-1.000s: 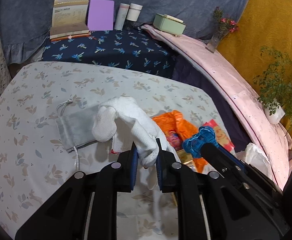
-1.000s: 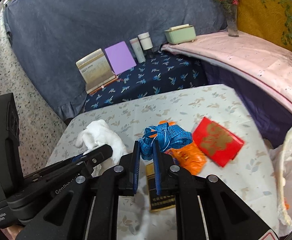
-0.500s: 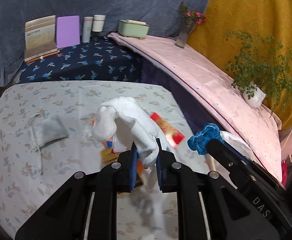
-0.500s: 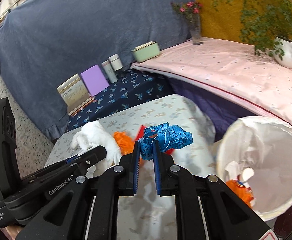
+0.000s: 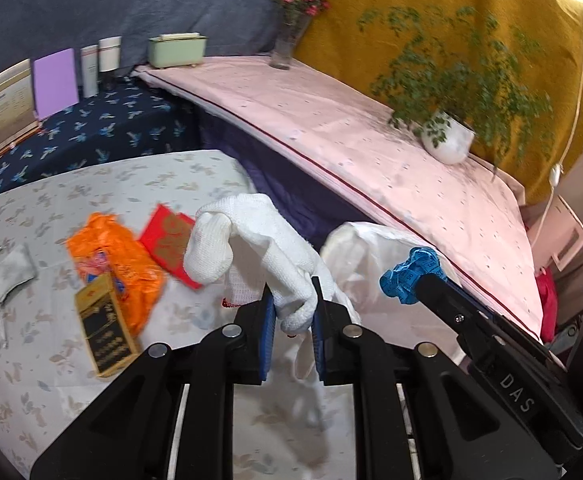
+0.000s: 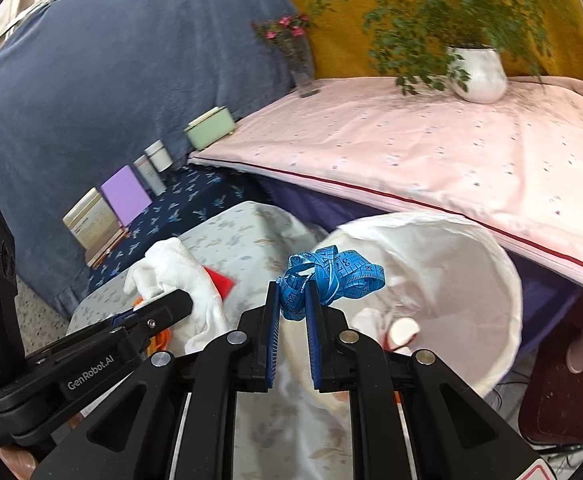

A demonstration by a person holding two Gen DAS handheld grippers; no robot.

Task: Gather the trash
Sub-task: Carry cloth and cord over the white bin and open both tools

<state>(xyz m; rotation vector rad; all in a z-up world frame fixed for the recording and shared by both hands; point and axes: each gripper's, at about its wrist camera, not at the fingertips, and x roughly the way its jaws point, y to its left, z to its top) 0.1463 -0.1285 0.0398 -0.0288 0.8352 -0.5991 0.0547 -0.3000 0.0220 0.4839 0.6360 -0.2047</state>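
We see a table [image 5: 195,168] under a pale leaf-print cloth. On it lie an orange plastic bag [image 5: 115,256], a red envelope [image 5: 167,240] just right of it, a dark gold-edged box [image 5: 105,328] nearer, touching the bag, and a grey pouch [image 5: 11,274] at far left.

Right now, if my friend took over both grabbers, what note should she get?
Left gripper: shut on the white glove, held above the table.
Right gripper: shut on the blue tape measure, at the near rim of the white-lined bin.
Done: some trash already lies in the bin.
Left: drop the tape and the glove in. Then fetch the orange bag, red envelope, gold-and-black box and grey pouch off the table.
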